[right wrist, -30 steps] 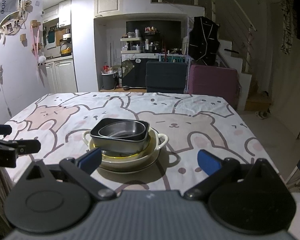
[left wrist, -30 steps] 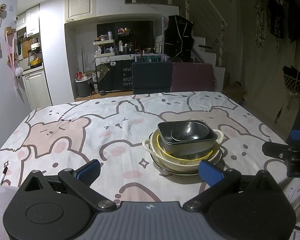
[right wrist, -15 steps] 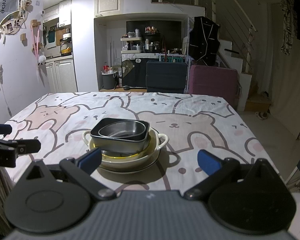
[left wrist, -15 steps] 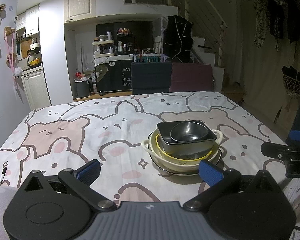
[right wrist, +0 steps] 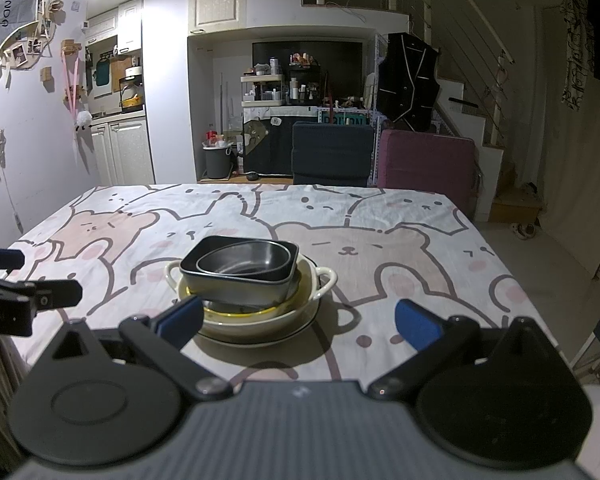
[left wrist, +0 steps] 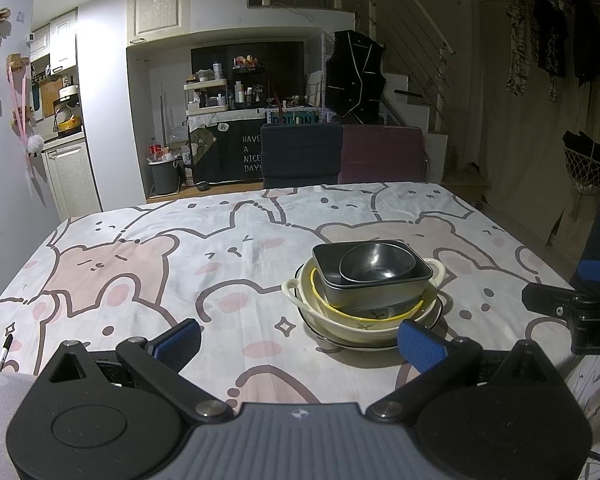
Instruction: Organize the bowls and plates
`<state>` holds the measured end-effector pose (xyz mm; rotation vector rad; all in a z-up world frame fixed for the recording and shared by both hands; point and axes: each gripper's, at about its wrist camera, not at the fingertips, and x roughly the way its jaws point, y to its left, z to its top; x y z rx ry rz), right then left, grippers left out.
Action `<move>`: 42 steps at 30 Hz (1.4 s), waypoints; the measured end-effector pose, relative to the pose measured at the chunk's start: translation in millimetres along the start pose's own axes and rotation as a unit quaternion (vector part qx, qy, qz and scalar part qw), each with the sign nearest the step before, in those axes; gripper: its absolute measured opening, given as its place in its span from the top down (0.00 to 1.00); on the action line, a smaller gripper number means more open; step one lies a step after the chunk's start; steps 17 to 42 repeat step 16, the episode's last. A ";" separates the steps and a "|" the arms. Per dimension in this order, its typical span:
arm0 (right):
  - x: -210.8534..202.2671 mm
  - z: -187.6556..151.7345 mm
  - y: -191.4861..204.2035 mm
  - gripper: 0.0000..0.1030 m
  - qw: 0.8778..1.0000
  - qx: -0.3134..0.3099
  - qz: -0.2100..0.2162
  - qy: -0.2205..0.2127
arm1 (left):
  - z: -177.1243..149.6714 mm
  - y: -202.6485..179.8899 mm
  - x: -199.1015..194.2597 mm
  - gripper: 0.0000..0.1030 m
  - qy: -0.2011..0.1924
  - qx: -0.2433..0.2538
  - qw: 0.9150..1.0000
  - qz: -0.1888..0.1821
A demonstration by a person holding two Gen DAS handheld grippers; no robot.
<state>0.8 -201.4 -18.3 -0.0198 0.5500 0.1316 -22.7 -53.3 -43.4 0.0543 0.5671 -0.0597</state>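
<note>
One stack of dishes stands on the bear-print tablecloth (left wrist: 148, 264). A round steel bowl (left wrist: 376, 266) sits in a dark square dish (left wrist: 380, 292), in a yellow-rimmed bowl (left wrist: 364, 314), in a cream two-handled bowl (left wrist: 340, 326), on a dark-rimmed plate (left wrist: 352, 344). The stack also shows in the right wrist view (right wrist: 248, 280). My left gripper (left wrist: 298, 346) is open and empty, just short of the stack. My right gripper (right wrist: 298, 322) is open and empty, its left finger in front of the stack.
A black marker (left wrist: 5, 352) lies at the table's near left edge. Two chairs, dark blue (left wrist: 300, 156) and maroon (left wrist: 382, 154), stand at the far side. The right gripper shows at the right edge of the left view (left wrist: 572, 308).
Almost nothing moved. Both grippers stay open and hover in place; the views shift only slightly.
</note>
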 end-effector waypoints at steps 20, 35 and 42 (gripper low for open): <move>-0.3 -0.3 -0.4 0.00 1.000 0.001 0.001 0.001 | -0.3 -1.6 -0.3 0.00 0.001 0.000 1.000 -0.001; -0.3 -0.3 -0.4 0.00 1.000 0.001 0.001 0.001 | -0.3 -1.6 -0.3 0.00 0.001 0.000 1.000 -0.001; -0.3 -0.3 -0.4 0.00 1.000 0.001 0.001 0.001 | -0.3 -1.6 -0.3 0.00 0.001 0.000 1.000 -0.001</move>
